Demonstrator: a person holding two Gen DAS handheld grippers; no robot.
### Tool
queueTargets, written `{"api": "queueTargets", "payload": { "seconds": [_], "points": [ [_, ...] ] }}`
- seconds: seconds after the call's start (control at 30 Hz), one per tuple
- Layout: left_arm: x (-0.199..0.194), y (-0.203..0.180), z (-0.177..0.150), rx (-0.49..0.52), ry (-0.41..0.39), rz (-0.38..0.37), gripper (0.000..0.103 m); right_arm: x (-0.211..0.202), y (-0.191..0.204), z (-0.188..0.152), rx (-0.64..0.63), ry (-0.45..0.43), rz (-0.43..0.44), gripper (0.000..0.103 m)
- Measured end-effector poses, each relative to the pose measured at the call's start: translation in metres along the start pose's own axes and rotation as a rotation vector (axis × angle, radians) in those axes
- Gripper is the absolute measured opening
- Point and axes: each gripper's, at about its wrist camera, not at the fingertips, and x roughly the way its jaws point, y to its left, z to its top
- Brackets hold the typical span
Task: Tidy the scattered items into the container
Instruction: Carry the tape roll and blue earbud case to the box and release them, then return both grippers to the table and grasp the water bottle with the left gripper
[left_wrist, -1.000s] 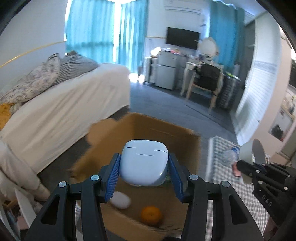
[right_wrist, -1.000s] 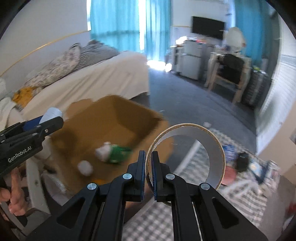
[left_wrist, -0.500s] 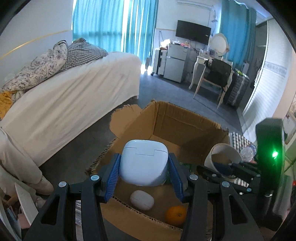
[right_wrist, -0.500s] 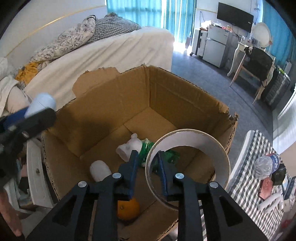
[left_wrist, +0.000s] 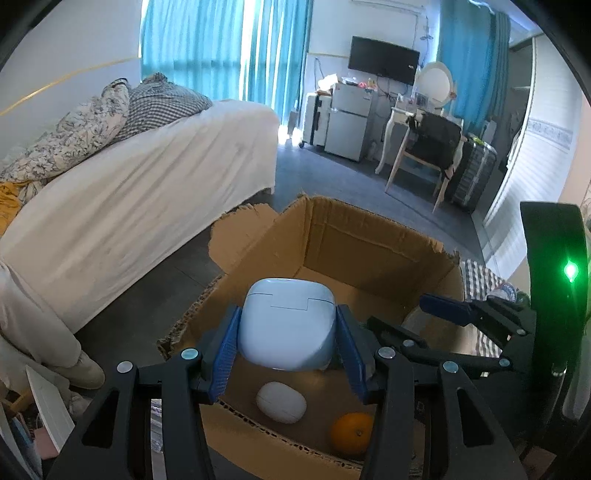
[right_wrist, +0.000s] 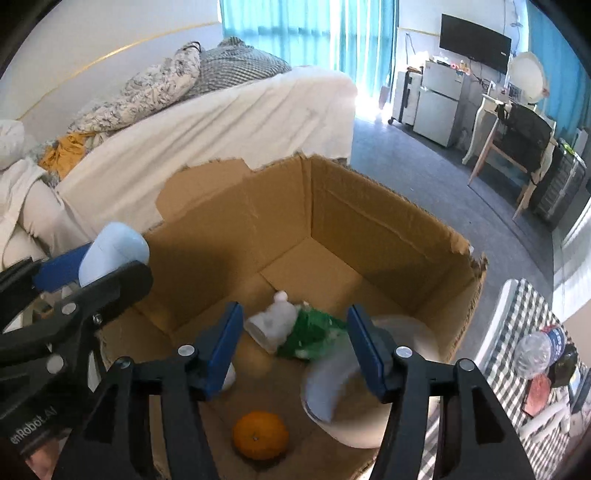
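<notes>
Left gripper was pinching a pale blue rounded case between its blue pads, held above the near-left part of the cardboard box. From the right wrist view the same case showed at the left edge, over the box's left wall.

Right gripper had just been opening; its jaws stood spread with nothing pressed between the pads. The tape roll sat blurred just below and right of the right pad, inside the box at its near-right corner, clear of the pads. Whether it had landed on the box floor could not be told from the blur.

Box contents: an orange near the front wall, a white oval object to its left, a white and green toy-like item around mid-floor. The box flaps were torn along the rim.

Box stood on a dark floor beside a bed with a white cover. A checked cloth lay just right of the box, with a plastic bottle on it.
</notes>
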Motion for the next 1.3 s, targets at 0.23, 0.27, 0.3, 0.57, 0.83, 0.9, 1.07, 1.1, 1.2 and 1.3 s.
{"api": "queueTargets", "payload": {
  "seconds": [0.23,0.27,0.3,0.57,0.83,0.9,1.07,1.1,1.2,1.3],
  "points": [
    [-0.009,0.002,0.004,0.004,-0.011,0.007,0.051,-0.006,-0.004,0.005,0.022,-0.019,-0.022,0.059],
    [-0.008,0.001,0.004,0.005,-0.011,0.006,0.051,-0.009,-0.006,0.004,0.025,-0.022,-0.045,0.062],
    [-0.007,0.000,0.004,0.008,-0.007,0.003,0.051,-0.013,-0.010,0.003,0.028,-0.029,-0.078,0.064],
    [0.025,-0.028,-0.002,0.045,0.047,-0.028,0.051,-0.052,-0.057,-0.015,0.123,-0.072,-0.219,0.079],
    [0.049,-0.048,-0.007,0.075,0.103,-0.021,0.052,-0.073,-0.077,-0.020,0.170,-0.098,-0.245,0.085],
    [0.052,-0.049,-0.008,0.076,0.108,-0.013,0.053,-0.074,-0.079,-0.021,0.174,-0.097,-0.237,0.085],
    [0.048,-0.051,-0.006,0.088,0.094,0.007,0.061,-0.074,-0.079,-0.024,0.177,-0.099,-0.228,0.085],
    [0.048,-0.051,-0.006,0.088,0.093,0.009,0.061,-0.074,-0.081,-0.025,0.177,-0.099,-0.225,0.085],
    [0.048,-0.050,-0.007,0.089,0.096,0.015,0.061,-0.076,-0.082,-0.029,0.178,-0.102,-0.222,0.085],
    [0.044,-0.057,-0.007,0.098,0.097,0.012,0.061,-0.080,-0.085,-0.032,0.185,-0.107,-0.228,0.085]
  ]
}}
